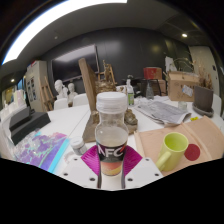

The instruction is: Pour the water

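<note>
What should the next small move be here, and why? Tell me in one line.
Probably carry the NFC bottle, which stands upright and capped between the gripper fingers, toward the yellow-green cup on the tray at its right. Its white cap must come off before pouring.

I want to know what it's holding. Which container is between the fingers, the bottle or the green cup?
The bottle, white-capped with an NFC label, stands between the gripper's fingers. The green cup sits apart on the tray.
</note>
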Motion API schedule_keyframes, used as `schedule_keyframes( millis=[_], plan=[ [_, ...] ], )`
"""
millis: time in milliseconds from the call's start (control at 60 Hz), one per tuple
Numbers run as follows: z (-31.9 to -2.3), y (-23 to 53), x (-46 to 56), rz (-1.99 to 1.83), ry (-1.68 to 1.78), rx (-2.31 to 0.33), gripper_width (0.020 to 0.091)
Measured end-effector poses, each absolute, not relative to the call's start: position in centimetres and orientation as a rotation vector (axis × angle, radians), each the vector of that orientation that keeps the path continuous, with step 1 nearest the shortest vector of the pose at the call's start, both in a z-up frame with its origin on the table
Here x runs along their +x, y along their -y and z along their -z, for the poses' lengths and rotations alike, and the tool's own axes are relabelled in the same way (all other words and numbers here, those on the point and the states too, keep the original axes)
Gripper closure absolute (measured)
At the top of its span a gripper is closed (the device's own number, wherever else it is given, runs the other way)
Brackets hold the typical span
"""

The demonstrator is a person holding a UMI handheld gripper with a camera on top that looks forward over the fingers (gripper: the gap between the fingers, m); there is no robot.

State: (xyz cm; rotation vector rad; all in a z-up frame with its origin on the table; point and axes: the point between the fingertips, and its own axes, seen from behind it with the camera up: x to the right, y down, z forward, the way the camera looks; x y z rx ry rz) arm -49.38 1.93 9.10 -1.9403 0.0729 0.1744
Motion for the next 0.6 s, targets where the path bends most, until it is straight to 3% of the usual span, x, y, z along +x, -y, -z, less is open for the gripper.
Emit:
schedule_keyframes(
  millis=[217, 367, 600],
  plan=[
    [-17.1, -2.9, -50.2, -0.87, -0.667, -1.758, 0.0847],
    [-19.1, -4.0, -48.1, -1.236, -1.013, -1.558, 0.0849],
    [-19.0, -5.0, -46.0, -1.591, -1.365, -1.283, 0.0847]
  ],
)
